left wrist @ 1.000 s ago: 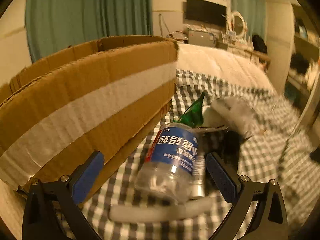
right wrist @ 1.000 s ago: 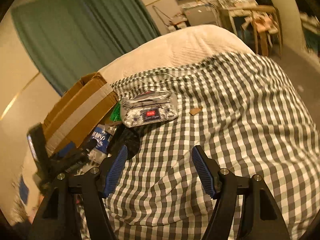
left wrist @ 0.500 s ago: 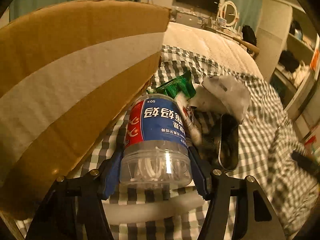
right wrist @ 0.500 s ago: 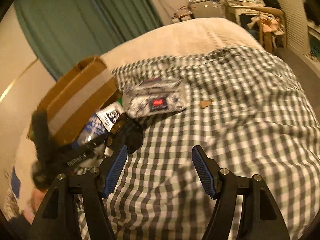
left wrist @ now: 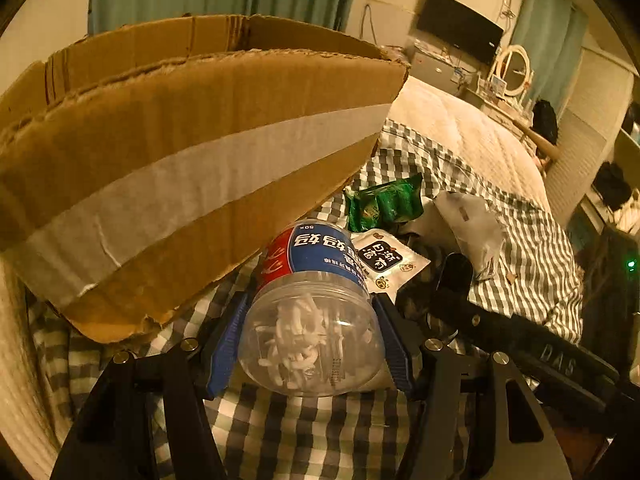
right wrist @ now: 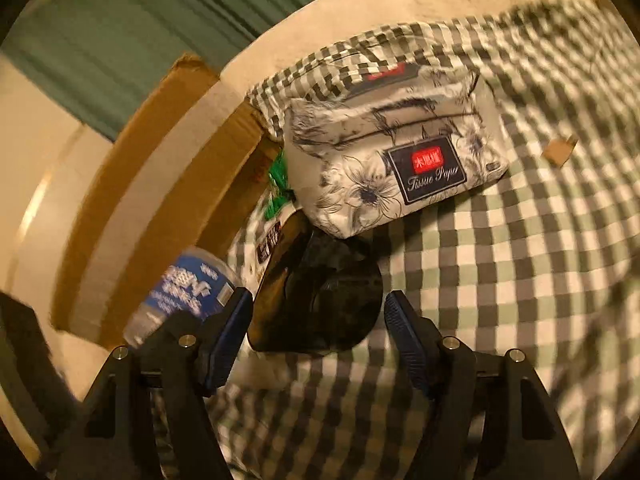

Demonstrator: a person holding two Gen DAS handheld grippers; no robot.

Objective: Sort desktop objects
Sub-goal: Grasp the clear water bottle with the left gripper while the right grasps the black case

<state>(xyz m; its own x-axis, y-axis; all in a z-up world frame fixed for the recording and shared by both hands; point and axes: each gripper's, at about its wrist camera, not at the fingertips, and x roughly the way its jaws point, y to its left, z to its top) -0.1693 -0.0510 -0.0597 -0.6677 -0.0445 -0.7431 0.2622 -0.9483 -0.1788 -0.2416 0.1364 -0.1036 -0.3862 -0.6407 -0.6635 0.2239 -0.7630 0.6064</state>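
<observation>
A bed (right wrist: 520, 280) covered in a checked cloth carries a taped cardboard box (left wrist: 192, 168), a tissue pack (right wrist: 392, 152), snack packets (left wrist: 384, 204), and a dark, possibly glossy object (right wrist: 316, 300).

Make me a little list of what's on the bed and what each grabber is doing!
surface: checked bedcover
left hand-held gripper: shut on clear plastic jar with blue label
right hand-held gripper: open, around a black object
box: cardboard box, beside the jar
tissues: tissue paper pack
snacks: green packet, white packet
</observation>
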